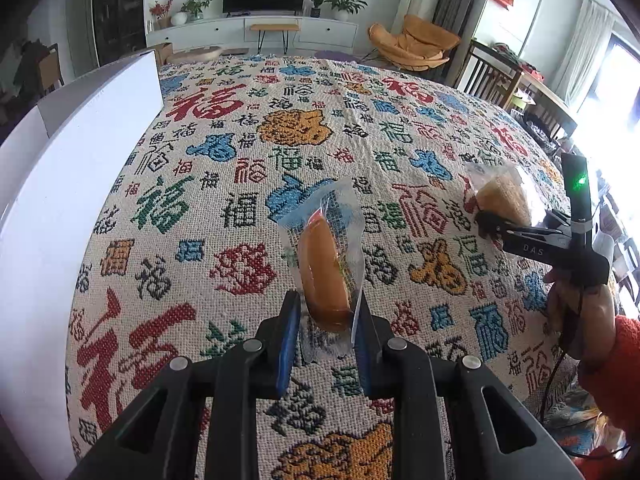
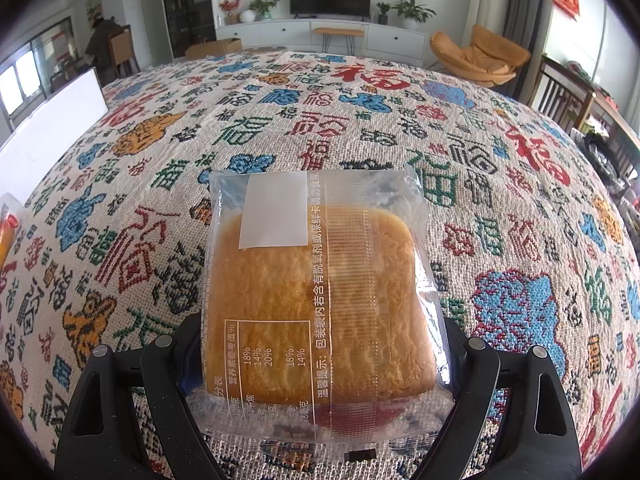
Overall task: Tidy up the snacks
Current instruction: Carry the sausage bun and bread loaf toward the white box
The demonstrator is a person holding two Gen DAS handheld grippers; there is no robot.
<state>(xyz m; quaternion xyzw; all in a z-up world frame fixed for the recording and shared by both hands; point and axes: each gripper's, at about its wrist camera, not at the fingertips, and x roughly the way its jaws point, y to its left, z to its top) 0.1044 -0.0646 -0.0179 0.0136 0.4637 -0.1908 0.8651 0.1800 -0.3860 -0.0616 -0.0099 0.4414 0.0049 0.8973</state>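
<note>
Wrapped bun (image 1: 326,276) upright, pinched in the nearly closed left claw (image 1: 328,312); flat cake packet (image 2: 316,288) clamped across the right claw (image 2: 316,360).

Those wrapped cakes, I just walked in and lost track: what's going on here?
A person is sorting snacks with a handheld gripper in each hand. The left gripper is shut on a wrapped bun, held edge-on above the patterned cloth. The right gripper holds a square cake in clear wrap, also lifted. A white box stands at the left.
</note>
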